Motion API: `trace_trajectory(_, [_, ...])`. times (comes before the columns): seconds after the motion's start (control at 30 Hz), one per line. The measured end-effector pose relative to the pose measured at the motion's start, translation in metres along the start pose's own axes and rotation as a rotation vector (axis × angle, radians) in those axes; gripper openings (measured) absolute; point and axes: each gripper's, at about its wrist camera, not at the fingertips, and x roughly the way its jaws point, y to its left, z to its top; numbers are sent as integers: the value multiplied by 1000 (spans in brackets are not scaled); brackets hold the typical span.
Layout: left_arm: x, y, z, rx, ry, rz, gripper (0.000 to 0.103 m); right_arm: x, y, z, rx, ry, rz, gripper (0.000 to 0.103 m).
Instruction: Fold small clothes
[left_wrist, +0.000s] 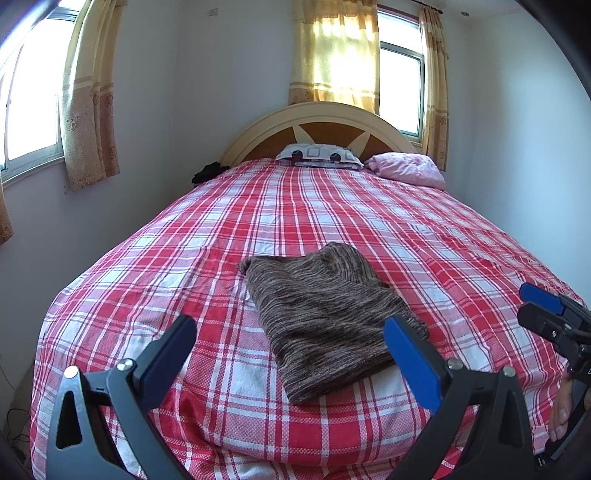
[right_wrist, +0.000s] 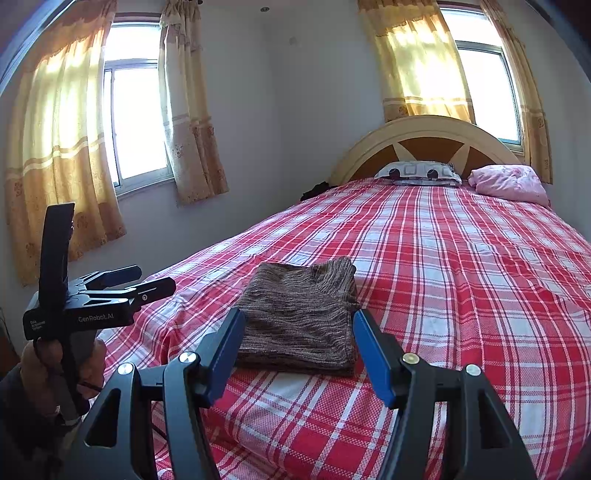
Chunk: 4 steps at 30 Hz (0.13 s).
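**Folded knit garment on a plaid bed, with both grippers held clear**

Garment of brown-and-beige striped knit (left_wrist: 325, 317), folded into a compact, roughly rectangular stack, is shown lying flat on the red-and-white plaid bedspread (left_wrist: 424, 229) near the foot of the bed. In the left wrist view, the left black two-finger gripper with blue pads (left_wrist: 290, 341) is seen with its fingers spread wide and nothing held between them; the garment lies ahead of the gap, apart from both pads. In the right wrist view, the right black two-finger gripper with blue pads (right_wrist: 297, 345) is likewise held with fingers parted and unloaded, the folded stack framed between them but not touched. The left gripper is also visible there at the left edge, off the bed's side. At the head of the bed, a cream-and-brown arched wooden headboard (left_wrist: 321, 125), a white patterned pillow (left_wrist: 319, 155) and a crumpled pink quilt (left_wrist: 406, 168) are shown. Yellow floral curtains (right_wrist: 59, 147) are hung at the windows.
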Motion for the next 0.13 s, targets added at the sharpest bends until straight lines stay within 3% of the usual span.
trace_trajectory(0.13, [3,-1,-1,10,3,-6,103,2,-1,-2,1,7,-1,62])
